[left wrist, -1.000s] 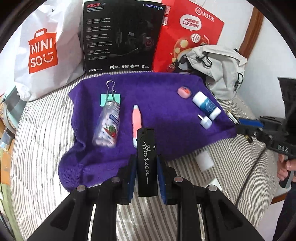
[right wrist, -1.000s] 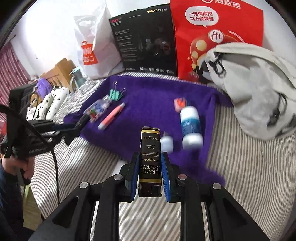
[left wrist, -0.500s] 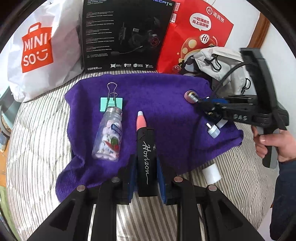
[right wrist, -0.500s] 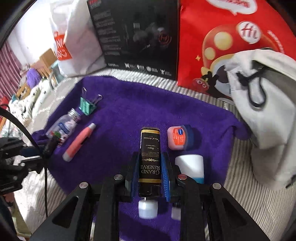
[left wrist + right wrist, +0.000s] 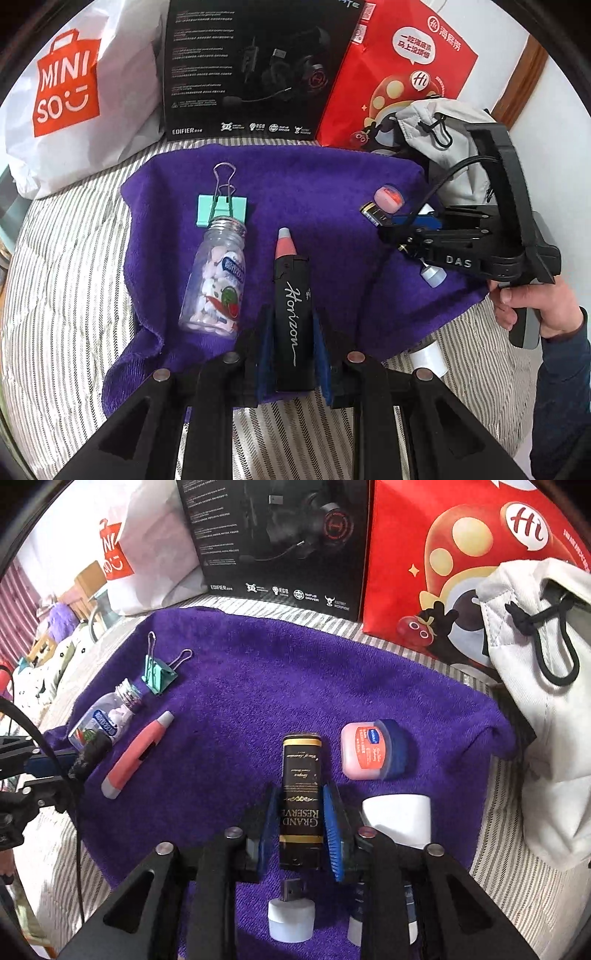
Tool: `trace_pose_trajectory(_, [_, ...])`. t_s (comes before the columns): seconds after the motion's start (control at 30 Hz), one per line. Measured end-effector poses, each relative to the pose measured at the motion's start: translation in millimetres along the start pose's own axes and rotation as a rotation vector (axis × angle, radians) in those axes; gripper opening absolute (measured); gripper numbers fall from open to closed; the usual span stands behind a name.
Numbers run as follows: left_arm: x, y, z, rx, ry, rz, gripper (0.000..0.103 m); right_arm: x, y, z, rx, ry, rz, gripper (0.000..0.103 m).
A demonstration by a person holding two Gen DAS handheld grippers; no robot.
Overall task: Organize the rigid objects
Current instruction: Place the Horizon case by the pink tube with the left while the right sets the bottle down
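left gripper: fingers clamping a black lighter marked Horizon, hovering over the near edge of the purple towel.
right gripper: fingers gripping a black-and-gold lighter marked Grand Reserve, hanging low over the towel's right part.
step: both hands are carrying lighters in over the towel; looks like placement is coming, not yet done.
next move: each lighter is needing a bare patch; probably lowering flat, then spreading the fingers.
in the way, left: pink pen is lying just beyond the Horizon lighter's tip, candy bottle lying beside it to the left.
in the way, right: pink jar is sitting just right of the gold lighter, white cap close by, small USB light lying under the gripper.
farther: green binder clip is touching the bottle's neck.
surface: striped bed is carrying the towel.
back: white shopping bag, black headset box, red bag and grey pouch are standing behind, clear of the work.
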State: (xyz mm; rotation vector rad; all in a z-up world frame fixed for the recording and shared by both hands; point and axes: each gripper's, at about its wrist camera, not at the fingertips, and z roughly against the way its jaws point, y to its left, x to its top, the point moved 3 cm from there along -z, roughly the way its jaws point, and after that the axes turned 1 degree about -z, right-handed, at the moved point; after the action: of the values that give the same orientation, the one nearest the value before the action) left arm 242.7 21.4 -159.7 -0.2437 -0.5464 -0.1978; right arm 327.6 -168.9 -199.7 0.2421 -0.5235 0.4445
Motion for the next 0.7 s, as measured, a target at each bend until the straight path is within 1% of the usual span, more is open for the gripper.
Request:
trace_pose_trajectory(0.1, [0.2,3.3,-1.0,0.009,0.004,0.007,0.021,-5.1,1.4,8.2,0.001,-0.002,-0.003,0.036])
trace_pose_trajectory(0.23, [1.8,4.2,-2.1,0.013,0.002,0.009,0.021,-14.3,1.9,32.2,0.022,-0.042,-0.026,0.038])
trace_pose_trajectory(0.3, [3.9,2.8,-3.9,0.014,0.003,0.004,0.021,-19.4,1.5,44.4,0.021,-0.062,-0.039,0.041])
trace_pose_trajectory(0.37, [6.9,0.6,-6.1,0.012,0.005,0.0,0.021,-27.4,1.2,60.5,0.019,-0.087,-0.053,0.041])
trace_pose_trajectory(0.47, [11.8,-5.7,-10.6,0.007,0.009,-0.017,0.021,-45.4,0.2,86.1,0.031,-0.124,-0.086,0.043])
trace_pose_trajectory(0.57, [15.8,-12.7,-18.9,0.002,0.018,-0.032,0.021,-71.9,-0.8,107.3,0.048,-0.147,-0.118,0.049])
trace_pose_trajectory(0.63, [18.7,-17.9,-28.7,-0.002,0.03,-0.041,0.021,-89.6,-1.7,115.8,0.042,-0.138,-0.134,0.049])
trace_pose_trajectory(0.7, [19.8,-21.6,-37.3,0.01,0.041,-0.051,0.021,-108.2,-4.1,121.3,0.032,-0.119,-0.15,0.049])
